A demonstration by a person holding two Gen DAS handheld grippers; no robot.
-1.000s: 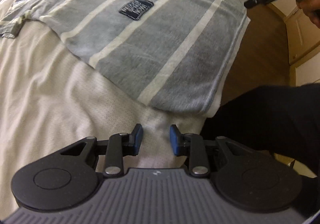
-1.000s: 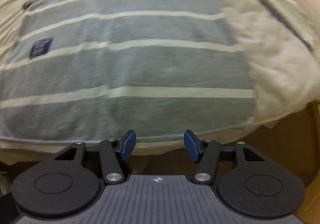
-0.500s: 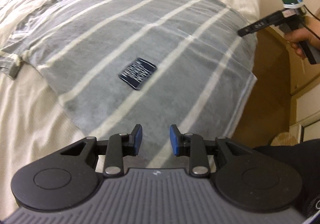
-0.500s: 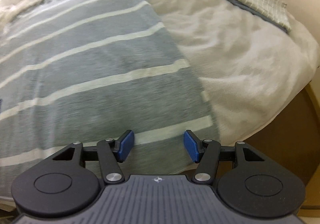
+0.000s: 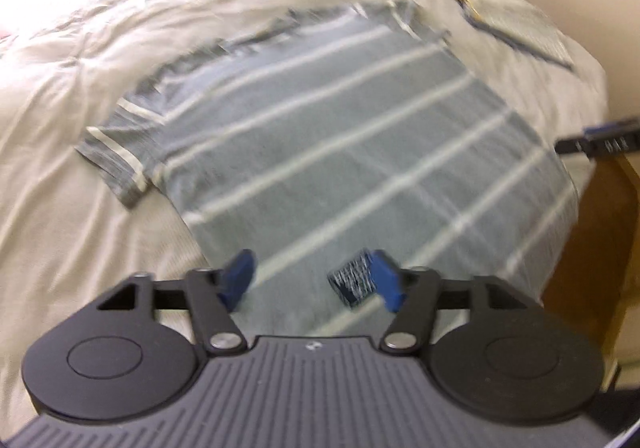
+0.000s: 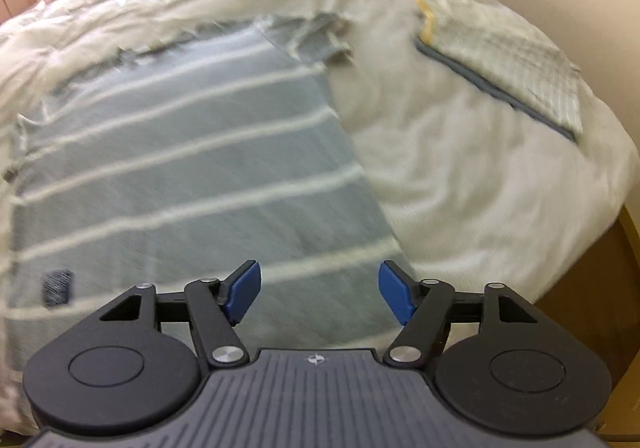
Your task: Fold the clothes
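Observation:
A grey-blue T-shirt with pale stripes (image 5: pixel 340 152) lies flat on the white bedspread, sleeves toward the far side; it also shows in the right wrist view (image 6: pixel 192 176). A dark label patch (image 5: pixel 354 282) sits near its lower hem. My left gripper (image 5: pixel 316 282) is open and empty above the shirt's lower part, beside the patch. My right gripper (image 6: pixel 320 294) is open and empty over the shirt's lower right edge. The other gripper's tip (image 5: pixel 600 142) shows at the right edge of the left wrist view.
A folded checked garment (image 6: pixel 508 60) lies on the bed's far right corner. The white bedspread (image 6: pixel 460 176) is rumpled around the shirt. The bed edge drops to a wooden floor (image 5: pixel 600 248) on the right.
Both grippers have moved up and forward over the shirt, so more of the bed shows. Both have opened wider. The shirt has not moved.

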